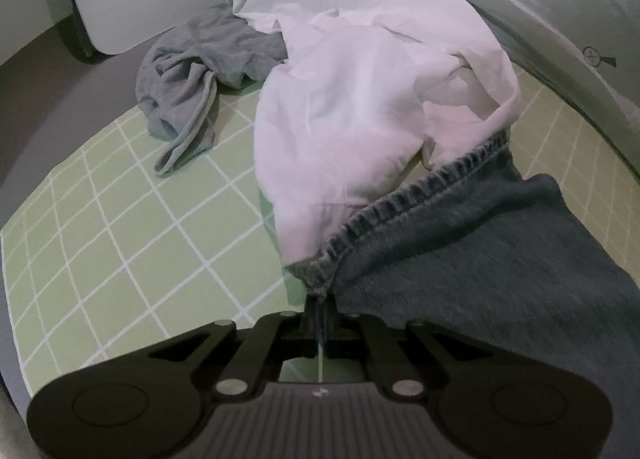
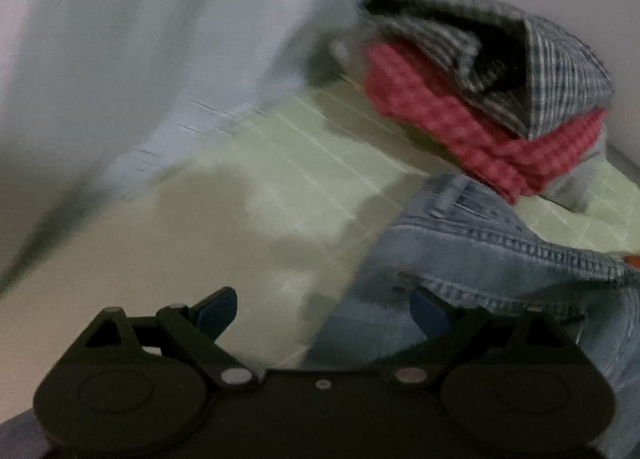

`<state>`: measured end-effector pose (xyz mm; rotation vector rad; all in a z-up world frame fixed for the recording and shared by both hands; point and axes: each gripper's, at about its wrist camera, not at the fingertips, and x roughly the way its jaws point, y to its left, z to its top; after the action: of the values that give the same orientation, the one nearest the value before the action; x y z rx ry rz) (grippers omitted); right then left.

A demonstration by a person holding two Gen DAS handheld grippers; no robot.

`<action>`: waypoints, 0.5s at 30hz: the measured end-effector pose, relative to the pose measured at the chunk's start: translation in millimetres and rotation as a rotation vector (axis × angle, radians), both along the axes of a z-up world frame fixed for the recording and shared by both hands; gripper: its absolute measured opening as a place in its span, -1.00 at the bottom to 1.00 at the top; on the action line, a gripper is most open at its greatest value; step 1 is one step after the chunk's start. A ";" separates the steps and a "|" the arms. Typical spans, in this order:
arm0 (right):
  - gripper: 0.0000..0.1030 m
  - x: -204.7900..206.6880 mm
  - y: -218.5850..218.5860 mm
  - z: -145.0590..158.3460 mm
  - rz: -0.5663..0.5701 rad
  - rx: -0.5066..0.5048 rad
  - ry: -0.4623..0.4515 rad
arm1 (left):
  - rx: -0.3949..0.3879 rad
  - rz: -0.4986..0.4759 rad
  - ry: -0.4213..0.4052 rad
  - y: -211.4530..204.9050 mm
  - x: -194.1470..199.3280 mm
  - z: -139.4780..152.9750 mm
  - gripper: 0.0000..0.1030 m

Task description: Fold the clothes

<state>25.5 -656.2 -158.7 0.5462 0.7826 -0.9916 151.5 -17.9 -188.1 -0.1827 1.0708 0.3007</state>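
Nearest in the left wrist view, the left gripper (image 1: 319,305) has its jaws pressed together on a stitched hem corner of the jeans (image 1: 480,259), a thin fold of denim pinched between them. From that corner the dark blue denim spreads to the right over the green mat (image 1: 120,239), which is crossed by white grid lines. Just beyond the hem, a rumpled white garment (image 1: 360,99) lies partly on top of the jeans and runs away up the middle of the mat. To its left, touching its far edge, a grey top (image 1: 192,71) lies bunched. Behind them stand a pale panel at the far left and a grey surface with screw marks at the far right. In the right wrist view, which is blurred, the right gripper (image 2: 324,311) has its blue-padded fingers (image 2: 218,311) spread wide apart with nothing between them. It hangs over the mat (image 2: 300,163), with the right finger in front of the jeans (image 2: 460,251), whose waistband seam shows here. Whether it touches the denim cannot be told. Farther off, at the right, a folded red checked cloth (image 2: 480,131) sits with a folded grey plaid cloth (image 2: 560,75) on top.
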 end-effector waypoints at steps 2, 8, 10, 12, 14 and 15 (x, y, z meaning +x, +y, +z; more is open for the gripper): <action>0.82 6.0 -7.9 -10.6 -0.051 -0.001 0.073 | 0.006 0.008 0.003 -0.7 1.7 -0.4 -0.94; 0.23 0.8 -20.0 -25.3 -0.145 0.009 0.110 | 0.024 0.033 0.011 0.5 7.7 -1.3 -0.94; -0.27 -3.5 -22.1 -20.5 -0.174 -0.009 0.071 | 0.029 0.045 0.009 6.3 11.5 -1.0 -0.94; -0.63 -1.3 -26.1 -12.4 -0.160 -0.012 0.026 | 0.034 0.057 0.008 12.0 15.4 -0.6 -0.93; -0.73 5.2 -32.8 -2.7 -0.129 -0.030 -0.021 | 0.039 0.069 0.007 17.8 19.2 -0.3 -0.93; -0.74 9.9 -37.6 3.2 -0.115 -0.040 -0.045 | 0.042 0.075 0.006 20.7 21.1 -0.1 -0.94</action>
<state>35.3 -693.9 -155.5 0.5817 0.6955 -1.0948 172.6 2.8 -188.2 -0.1851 1.0642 0.3908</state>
